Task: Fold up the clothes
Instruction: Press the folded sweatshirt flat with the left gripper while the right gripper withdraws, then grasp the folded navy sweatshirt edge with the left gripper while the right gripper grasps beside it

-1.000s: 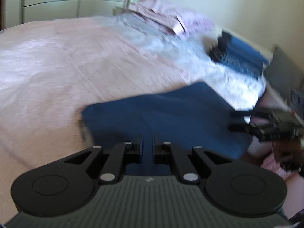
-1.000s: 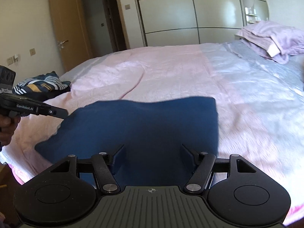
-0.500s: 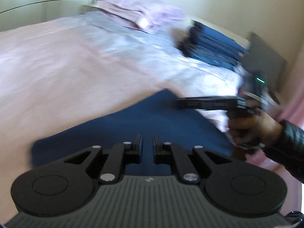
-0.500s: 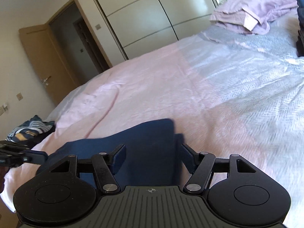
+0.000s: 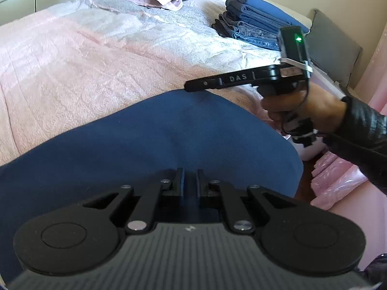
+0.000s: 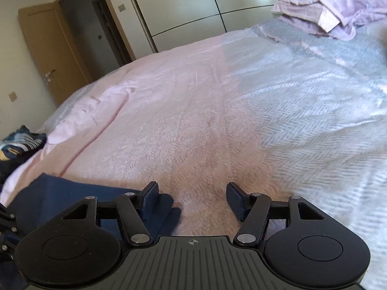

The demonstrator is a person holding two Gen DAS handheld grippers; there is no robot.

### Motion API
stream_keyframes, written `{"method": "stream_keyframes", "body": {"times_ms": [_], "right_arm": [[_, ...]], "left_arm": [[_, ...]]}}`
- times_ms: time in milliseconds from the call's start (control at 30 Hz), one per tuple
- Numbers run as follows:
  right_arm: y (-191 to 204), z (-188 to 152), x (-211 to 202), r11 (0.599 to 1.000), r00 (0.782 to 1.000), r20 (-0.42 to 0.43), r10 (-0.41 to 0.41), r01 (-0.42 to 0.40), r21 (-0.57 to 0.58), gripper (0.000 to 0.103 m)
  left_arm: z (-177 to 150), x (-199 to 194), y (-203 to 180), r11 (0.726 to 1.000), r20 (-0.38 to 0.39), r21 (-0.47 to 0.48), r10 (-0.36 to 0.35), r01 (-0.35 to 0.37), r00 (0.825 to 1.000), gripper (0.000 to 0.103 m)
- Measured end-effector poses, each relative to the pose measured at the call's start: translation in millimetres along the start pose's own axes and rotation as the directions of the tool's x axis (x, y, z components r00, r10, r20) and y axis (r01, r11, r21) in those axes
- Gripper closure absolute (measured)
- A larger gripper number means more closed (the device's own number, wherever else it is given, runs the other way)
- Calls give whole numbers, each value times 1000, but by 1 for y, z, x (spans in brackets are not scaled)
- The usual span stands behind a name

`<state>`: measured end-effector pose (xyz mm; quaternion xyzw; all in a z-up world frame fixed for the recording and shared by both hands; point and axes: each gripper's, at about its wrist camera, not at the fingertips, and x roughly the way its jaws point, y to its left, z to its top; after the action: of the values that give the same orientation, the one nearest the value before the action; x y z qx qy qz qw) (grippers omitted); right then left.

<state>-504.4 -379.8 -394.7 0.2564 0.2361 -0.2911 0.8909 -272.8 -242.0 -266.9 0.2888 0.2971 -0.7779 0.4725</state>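
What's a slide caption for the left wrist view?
Left gripper shut on navy garment on the pink bedspread; right gripper hovers beside.

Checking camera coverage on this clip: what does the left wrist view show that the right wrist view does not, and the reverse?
Only the left wrist view: a stack of folded jeans, the person's right hand holding the right gripper, and the left gripper shut on the navy garment.

Only the right wrist view: a wooden door, wardrobe, and a patterned garment.

Both: the navy garment, pink bedspread, and lilac bedding pile.
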Motion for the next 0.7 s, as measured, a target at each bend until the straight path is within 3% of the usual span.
{"method": "stream_keyframes", "body": {"times_ms": [133, 367, 533, 633, 700], "right_arm": [[4, -6, -24, 999, 999, 42, 10, -11, 35, 41], [29, -43, -104, 974, 979, 160, 125, -152, 168, 41], [70, -108, -150, 975, 976, 204, 76, -115, 188, 41], [73, -137, -156, 948, 971, 219, 91, -152, 280, 41], [68, -145, -155, 928, 967, 226, 115, -186, 324, 41]], "left_arm": [[12, -3, -8, 1000, 19, 6, 30, -30, 999, 95], [36, 4, -26, 988, 46, 140, 59, -65, 997, 95], [66, 34, -34, 971, -24, 240, -4, 10, 1000, 95], [84, 58, -37, 954, -91, 293, -37, 62, 995, 95], [89, 76, -40, 936, -123, 347, -11, 53, 992, 93]]}}
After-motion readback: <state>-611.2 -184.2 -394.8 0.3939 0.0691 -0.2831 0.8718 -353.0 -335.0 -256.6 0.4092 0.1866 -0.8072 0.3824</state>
